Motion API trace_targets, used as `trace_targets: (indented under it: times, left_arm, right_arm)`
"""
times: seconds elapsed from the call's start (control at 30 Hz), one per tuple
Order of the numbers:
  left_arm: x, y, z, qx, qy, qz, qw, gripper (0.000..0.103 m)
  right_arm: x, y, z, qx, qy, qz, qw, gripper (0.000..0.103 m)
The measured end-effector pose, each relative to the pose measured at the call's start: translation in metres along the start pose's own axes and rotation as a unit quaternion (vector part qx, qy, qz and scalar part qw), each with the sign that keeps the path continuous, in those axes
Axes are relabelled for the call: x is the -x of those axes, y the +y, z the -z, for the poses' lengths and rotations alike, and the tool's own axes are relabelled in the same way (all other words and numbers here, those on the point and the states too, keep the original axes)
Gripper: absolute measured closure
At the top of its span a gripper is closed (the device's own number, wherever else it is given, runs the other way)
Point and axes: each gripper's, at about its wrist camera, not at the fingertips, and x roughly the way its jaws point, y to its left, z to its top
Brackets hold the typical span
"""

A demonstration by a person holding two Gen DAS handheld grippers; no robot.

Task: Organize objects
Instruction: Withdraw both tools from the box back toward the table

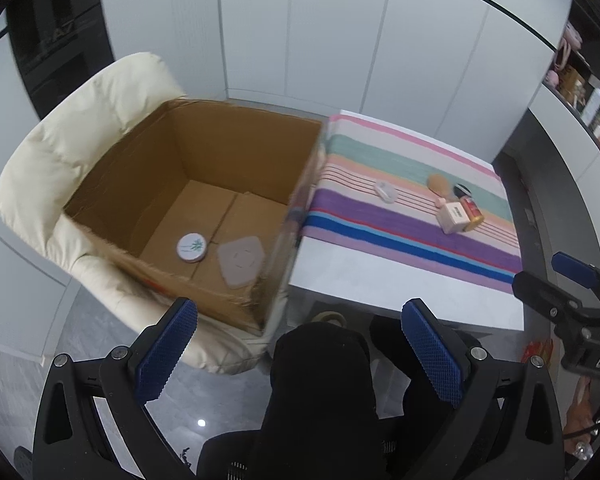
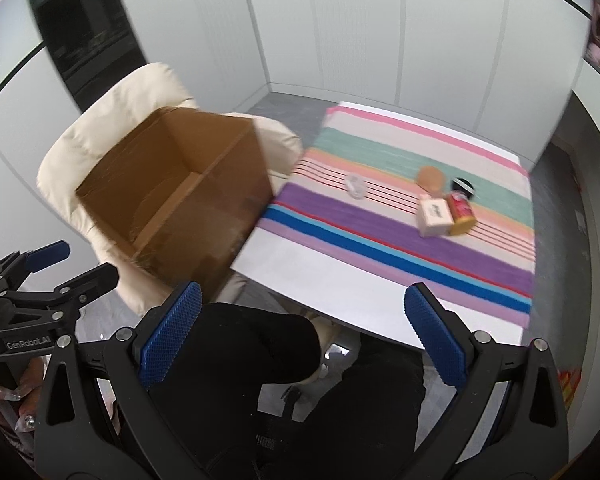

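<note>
We're mid-sort: both claws are empty and spread wide, held back over the person's dark-clothed lap, short of the tabletop (image 1: 380,280). Left claw (image 1: 300,354) faces the cardboard box (image 1: 204,184); right claw (image 2: 302,334) faces the striped cloth (image 2: 400,240).

Already in the box: a round white tin (image 1: 191,247) with a green plant print and, beside it, a flat pinkish-grey pad (image 1: 241,261). The box sits on a cream padded chair (image 1: 72,152), hard against the tabletop's left edge.

Still out on the cloth:
- small white flat item (image 2: 355,187), alone, nearest the box; too blurred in the right view to name
- cluster further right: tan round piece (image 2: 430,178), black-capped item (image 2: 463,189), white carton (image 2: 434,215), red jar with a gold lid (image 2: 462,213) lying on its side

The carton and jar look to be touching, with the tan piece and the black cap just behind.

Next move, as we judge it: the right claw reaches forward to the cloth and picks one item. The lone white one is the clean grab, with nothing around it. The cluster is harder: closing on the carton risks nudging the jar, which can roll.

The path to the box needs a lift over its near wall. The left claw sits close to the box corner, so keep the two claws apart on the transfer.
</note>
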Motion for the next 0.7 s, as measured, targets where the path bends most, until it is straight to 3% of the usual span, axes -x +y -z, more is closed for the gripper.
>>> trace_targets:
  times: [0.37, 0.7]
  left_arm:
    - [-0.007, -0.048, -0.009, -0.046, 0.001, 0.035, 0.9983, 0.001]
    - [-0.041, -0.078, -0.018, -0.063, 0.012, 0.047, 0.9968, 0.001]
  right_arm:
    - [0.02, -0.072, 0.022, -0.068, -0.021, 0.072, 0.995, 0.0]
    - [0.005, -0.11, 0.026, -0.087, -0.041, 0.071, 0.993, 0.0]
